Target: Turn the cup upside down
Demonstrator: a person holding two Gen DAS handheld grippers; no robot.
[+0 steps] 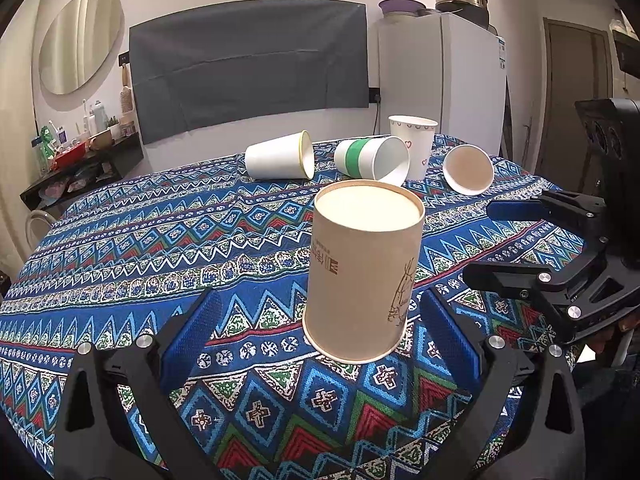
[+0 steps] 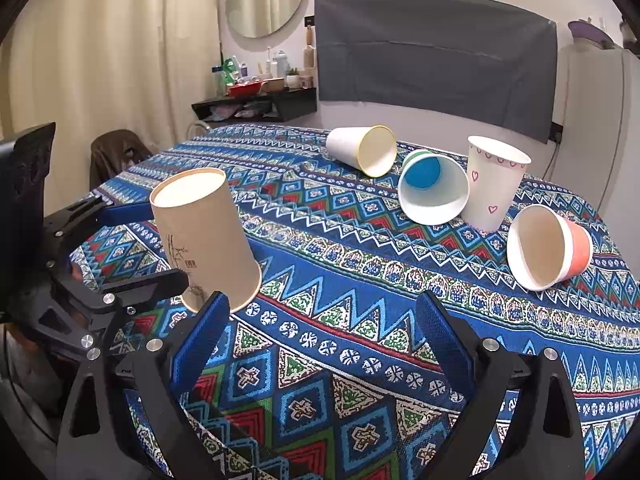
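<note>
We see a tan paper cup (image 1: 362, 272) standing upside down on the blue patterned tablecloth (image 1: 160, 248). Our left gripper (image 1: 320, 320) gapes wide around it without touching; our right gripper (image 2: 322, 322) is also wide open, empty.

Shelf clutter (image 2: 256, 80): too small for me to identify. Heart cup (image 1: 414, 146): base hidden behind green-banded cup (image 1: 370, 158). Refrigerator (image 2: 600, 92): cut off at the edge.
</note>
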